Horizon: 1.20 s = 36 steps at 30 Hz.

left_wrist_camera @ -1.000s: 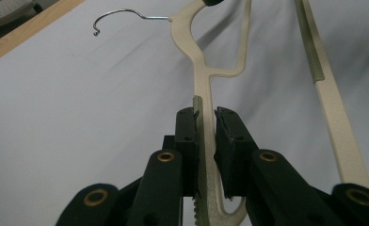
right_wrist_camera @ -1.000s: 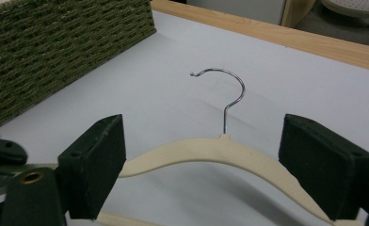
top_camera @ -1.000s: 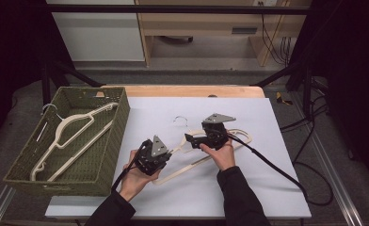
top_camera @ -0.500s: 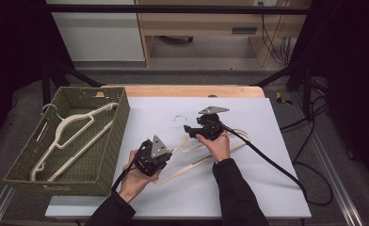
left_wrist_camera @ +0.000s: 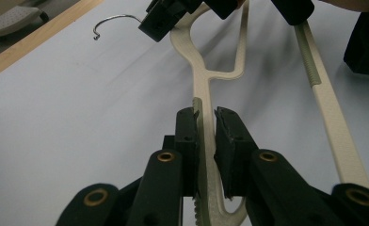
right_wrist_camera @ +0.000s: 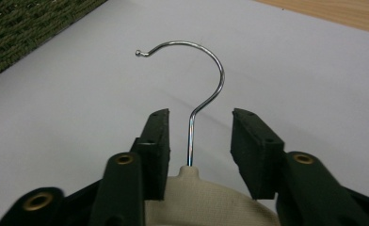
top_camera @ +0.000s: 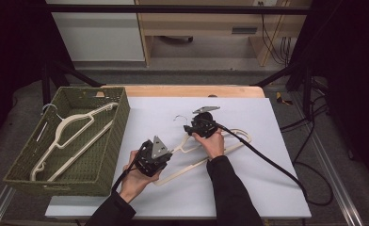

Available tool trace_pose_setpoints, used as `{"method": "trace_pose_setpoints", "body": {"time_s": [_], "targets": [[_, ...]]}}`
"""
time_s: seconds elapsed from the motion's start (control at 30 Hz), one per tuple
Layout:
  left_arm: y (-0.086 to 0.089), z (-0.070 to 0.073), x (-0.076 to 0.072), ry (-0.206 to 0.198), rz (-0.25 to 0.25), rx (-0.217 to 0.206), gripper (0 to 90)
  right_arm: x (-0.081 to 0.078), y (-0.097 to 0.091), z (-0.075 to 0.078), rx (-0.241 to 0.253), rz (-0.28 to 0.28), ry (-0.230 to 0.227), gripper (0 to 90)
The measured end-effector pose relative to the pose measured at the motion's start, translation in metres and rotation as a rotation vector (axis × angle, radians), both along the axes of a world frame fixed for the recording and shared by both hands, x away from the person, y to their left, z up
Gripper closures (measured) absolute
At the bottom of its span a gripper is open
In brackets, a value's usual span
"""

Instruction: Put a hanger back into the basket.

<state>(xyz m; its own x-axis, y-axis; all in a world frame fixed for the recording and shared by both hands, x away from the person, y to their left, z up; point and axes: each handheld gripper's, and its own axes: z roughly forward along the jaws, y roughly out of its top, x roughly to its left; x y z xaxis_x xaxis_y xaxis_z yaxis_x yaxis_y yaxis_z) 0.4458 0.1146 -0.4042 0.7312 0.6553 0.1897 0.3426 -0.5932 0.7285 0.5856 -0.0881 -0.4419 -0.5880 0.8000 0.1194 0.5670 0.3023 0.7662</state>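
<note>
A cream plastic hanger [top_camera: 192, 165] with a metal hook [top_camera: 178, 117] lies on the white table top. My left gripper [top_camera: 168, 150] is shut on one of its arms near the lower end; the left gripper view shows the arm [left_wrist_camera: 206, 80] pinched between the pads [left_wrist_camera: 204, 115]. My right gripper [top_camera: 188, 128] sits at the hanger's neck. In the right gripper view its jaws stand open [right_wrist_camera: 200, 120] on either side of the hook's stem [right_wrist_camera: 190, 136], above the cream neck [right_wrist_camera: 206, 197].
A green woven basket [top_camera: 112, 136] stands at the left of the table with another cream hanger [top_camera: 74, 127] inside. A black cable [top_camera: 267, 160] trails from the right gripper across the table. The wooden table edge [top_camera: 192, 91] runs along the far side.
My right gripper has slid up and left along the hanger to its neck by the hook. The left gripper has kept its hold in place.
</note>
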Motion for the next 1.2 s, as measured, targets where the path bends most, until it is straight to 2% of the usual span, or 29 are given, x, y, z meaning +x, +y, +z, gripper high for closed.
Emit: {"method": "trace_pose_setpoints", "body": {"time_s": [0.03,0.13,0.17,0.2,0.23,0.3,0.33,0.37,0.5,0.63,0.7,0.77,0.9,0.97,1.03,1.1,1.17,1.2], "targets": [[0.001,0.001,0.000,0.002,-0.011,0.020,79.5,0.000,0.000,0.000,0.000,0.002,0.007,66.5],[0.000,-0.001,0.000,0.003,-0.008,0.007,79.6,0.002,-0.001,0.000,0.006,0.015,0.037,75.9],[-0.001,-0.002,-0.001,0.004,-0.003,-0.005,79.5,0.002,-0.001,0.001,0.017,0.020,0.055,81.5],[-0.001,-0.002,-0.001,0.004,-0.004,-0.001,79.5,0.001,-0.001,0.001,0.028,0.024,0.070,83.4],[-0.002,-0.002,-0.001,0.004,-0.003,-0.008,79.5,0.001,-0.001,0.002,0.027,0.021,0.071,83.8],[-0.001,-0.003,-0.002,0.007,-0.013,0.008,79.5,0.001,-0.002,0.002,0.025,0.018,0.081,84.3],[-0.002,-0.005,-0.002,0.013,-0.008,-0.007,79.5,0.000,-0.002,0.002,0.025,0.014,0.083,84.8],[-0.002,-0.006,-0.003,0.018,-0.012,0.002,79.5,-0.001,-0.001,0.002,0.022,0.005,0.077,89.1],[-0.002,-0.012,-0.005,0.019,-0.010,0.011,79.5,-0.004,-0.002,0.005,0.016,0.000,0.072,89.3],[-0.001,-0.016,-0.007,0.026,-0.018,0.046,79.3,-0.010,-0.001,0.008,0.020,-0.011,0.050,89.4],[-0.001,-0.020,-0.008,0.040,-0.005,0.027,79.3,-0.015,-0.001,0.011,0.024,-0.018,0.031,89.5],[-0.001,-0.023,-0.007,0.043,-0.004,0.028,79.2,-0.019,-0.002,0.014,0.028,-0.021,0.007,89.6],[0.000,-0.033,-0.004,0.082,0.004,0.023,79.3,-0.027,-0.005,0.017,0.044,-0.018,-0.031,89.6],[0.000,-0.037,-0.003,0.085,0.007,0.019,79.4,-0.032,-0.006,0.017,0.048,-0.014,-0.045,89.6],[0.001,-0.037,-0.002,0.083,0.003,0.012,79.4,-0.035,-0.007,0.016,0.031,-0.016,-0.067,89.6],[0.001,-0.036,-0.002,0.074,-0.004,0.013,79.3,-0.037,-0.009,0.016,0.044,-0.016,-0.073,89.6],[0.001,-0.034,-0.001,0.097,-0.013,-0.014,78.7,-0.038,-0.012,0.017,0.057,-0.012,-0.084,89.6],[0.001,-0.033,0.001,0.094,-0.010,-0.023,74.8,-0.040,-0.012,0.018,0.062,-0.011,-0.090,89.5]]}}
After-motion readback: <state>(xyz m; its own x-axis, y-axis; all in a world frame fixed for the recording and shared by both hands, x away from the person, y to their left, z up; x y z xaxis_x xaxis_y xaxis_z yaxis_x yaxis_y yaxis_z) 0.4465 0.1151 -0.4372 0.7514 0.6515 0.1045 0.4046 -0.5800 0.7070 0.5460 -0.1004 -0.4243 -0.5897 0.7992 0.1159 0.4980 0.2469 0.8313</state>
